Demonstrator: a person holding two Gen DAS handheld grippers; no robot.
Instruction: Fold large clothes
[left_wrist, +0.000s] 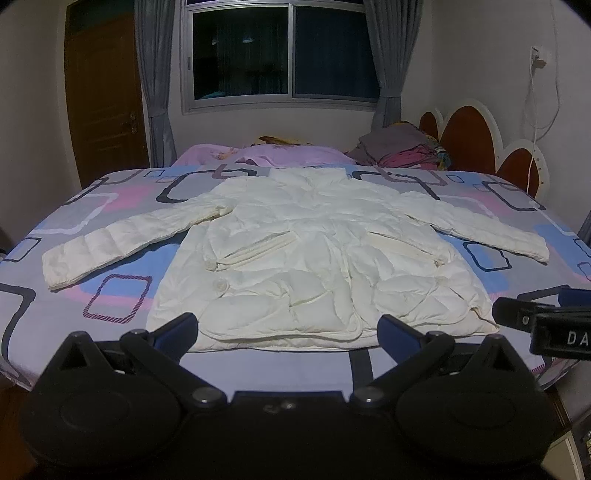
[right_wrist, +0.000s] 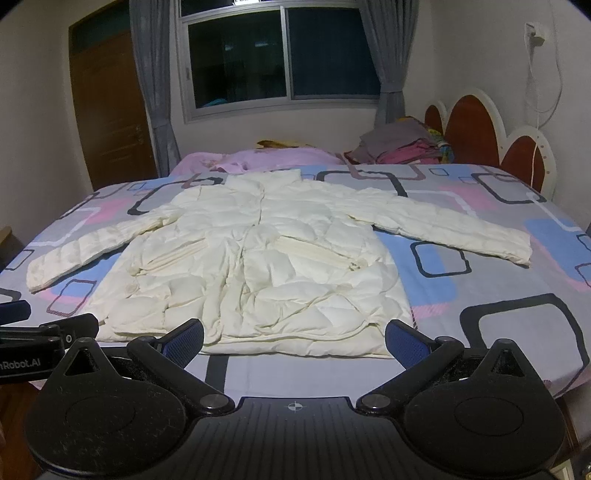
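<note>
Both jaws gape wide, holding nothing — left gripper (left_wrist: 288, 328), right gripper (right_wrist: 294, 338) — near white jacket (left_wrist: 314, 254) hem.

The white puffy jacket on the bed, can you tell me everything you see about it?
The white puffer jacket lies flat on the patterned bedsheet, front side up and closed, collar toward the window, hem toward the cameras. Its quilted fabric looks soft, puffy and wrinkled. Both sleeves spread out sideways, and two slanted pockets show on the front. A round button sits near one lower edge. Only the sheet touches it; the left tool and right tool are open, short of the hem.
</note>
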